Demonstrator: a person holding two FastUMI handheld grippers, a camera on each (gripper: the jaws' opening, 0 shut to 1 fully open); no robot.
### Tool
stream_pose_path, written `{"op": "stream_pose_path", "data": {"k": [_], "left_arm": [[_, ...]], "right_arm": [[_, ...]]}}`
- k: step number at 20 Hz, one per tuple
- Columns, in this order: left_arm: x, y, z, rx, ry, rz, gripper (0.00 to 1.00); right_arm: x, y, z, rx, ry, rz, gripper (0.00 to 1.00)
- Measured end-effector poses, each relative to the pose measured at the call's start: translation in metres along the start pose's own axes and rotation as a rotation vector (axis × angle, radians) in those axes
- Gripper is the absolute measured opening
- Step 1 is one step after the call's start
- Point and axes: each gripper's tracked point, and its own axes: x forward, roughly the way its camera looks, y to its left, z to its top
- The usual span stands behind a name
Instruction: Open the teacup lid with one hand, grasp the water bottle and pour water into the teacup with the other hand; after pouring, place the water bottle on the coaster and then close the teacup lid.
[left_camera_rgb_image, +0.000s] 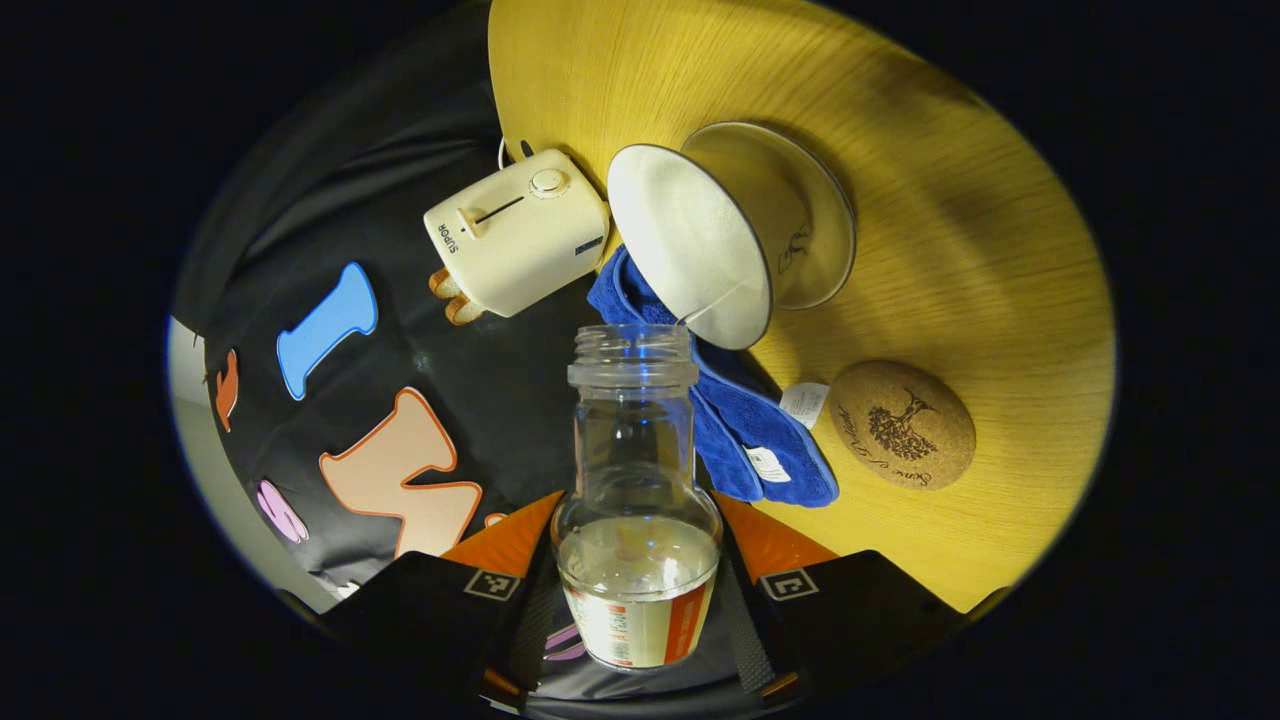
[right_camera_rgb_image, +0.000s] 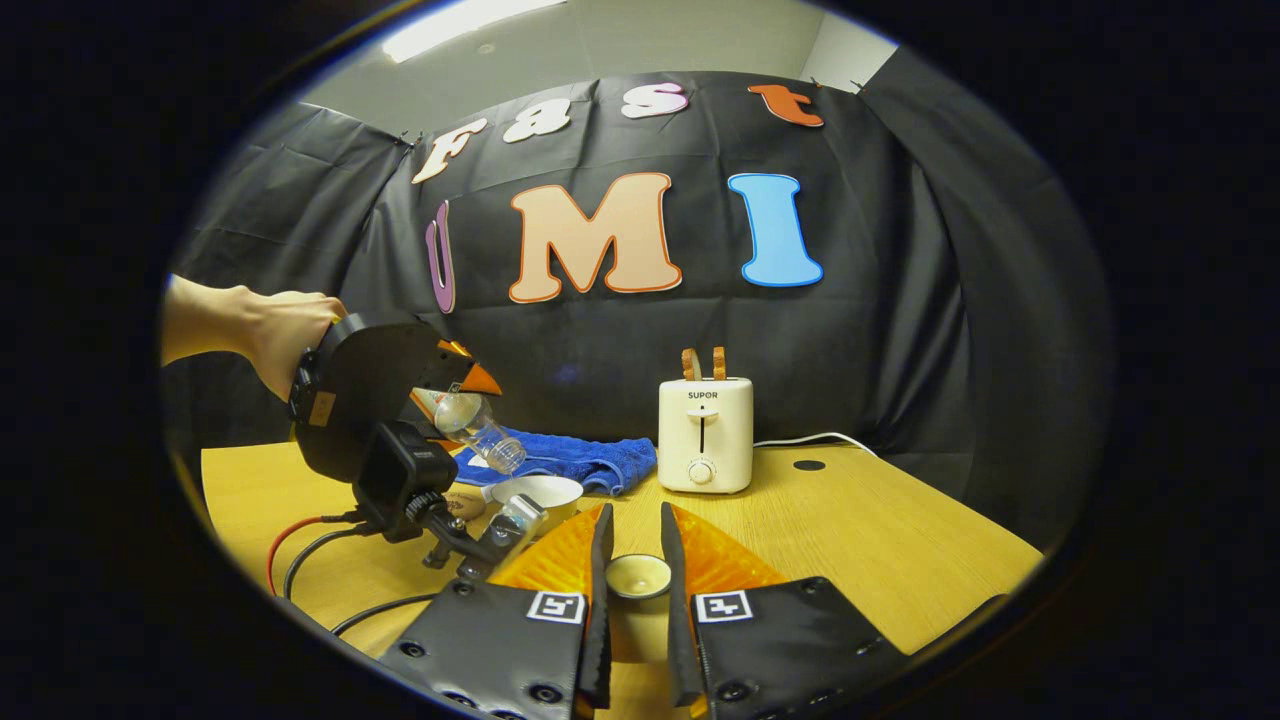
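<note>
Clear plastic water bottle (left_camera_rgb_image: 638, 500) sits at the bottom middle of the left gripper view, pinched between the two fingers of the left gripper (left_camera_rgb_image: 640, 585); both fingers press on its sides; its cap is off and some water lies inside it; its open mouth points up the frame toward the white teacup (left_camera_rgb_image: 692, 245), which lies just past the mouth; a blue towel (left_camera_rgb_image: 745, 440) lies under and beside the bottle neck; a round cork coaster (left_camera_rgb_image: 902, 424) rests on the yellow wooden counter (left_camera_rgb_image: 1000, 250) at the right middle, apart from the cup; a cream toaster (left_camera_rgb_image: 517, 232) is farther off at the upper left.

In the right gripper view, the right gripper (right_camera_rgb_image: 632, 590) is at the bottom middle; a small round teacup lid (right_camera_rgb_image: 638, 575) sits between its two fingers; the fingers look close on the lid, but I cannot tell if both press it; farther off at the left, a hand (right_camera_rgb_image: 275, 335) holds the left gripper up with the bottle tipped down over the cup on the counter; the toaster stands farther back in the middle.
</note>
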Motion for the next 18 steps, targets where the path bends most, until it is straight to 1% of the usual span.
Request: {"op": "stream_pose_path", "data": {"k": [4, 5, 6, 7, 9, 11, 12, 14, 16, 17, 18], "left_arm": [[0.002, 0.002, -0.001, -0.005, -0.006, 0.001, 0.71], [0.004, 0.000, 0.001, -0.032, -0.014, -0.005, 0.71], [0.003, -0.005, 0.005, -0.122, -0.036, -0.014, 0.71], [0.002, -0.014, 0.011, -0.269, -0.068, -0.029, 0.71], [0.000, -0.027, 0.017, -0.462, -0.102, -0.055, 0.71], [0.003, -0.028, 0.022, -0.698, -0.145, -0.056, 0.71], [0.002, -0.027, 0.020, -0.836, -0.166, -0.049, 0.71], [0.004, -0.025, 0.021, -1.163, -0.208, -0.033, 0.70], [0.007, -0.021, 0.022, -1.505, -0.251, 0.015, 0.70], [0.011, -0.020, 0.023, -1.643, -0.269, 0.046, 0.70], [0.011, -0.018, 0.029, -1.756, -0.293, 0.053, 0.70]], "right_arm": [[0.000, 0.000, 0.000, 0.000, 0.000, 0.000, 0.26], [0.000, -0.001, 0.000, 0.000, 0.000, 0.000, 0.26], [0.001, -0.001, 0.000, -0.001, -0.001, -0.003, 0.25], [0.000, -0.002, 0.000, -0.002, -0.001, -0.012, 0.26], [0.000, -0.003, 0.000, -0.001, -0.001, -0.025, 0.26], [-0.001, -0.003, 0.000, -0.001, -0.002, -0.031, 0.25], [-0.001, -0.003, 0.000, -0.001, -0.002, -0.031, 0.25], [0.000, -0.003, 0.000, -0.001, -0.002, -0.032, 0.26], [-0.001, -0.003, 0.001, -0.002, -0.002, -0.032, 0.26], [-0.001, -0.003, 0.000, -0.001, -0.002, -0.031, 0.26], [-0.001, -0.003, 0.001, -0.002, -0.002, -0.030, 0.26]]}}
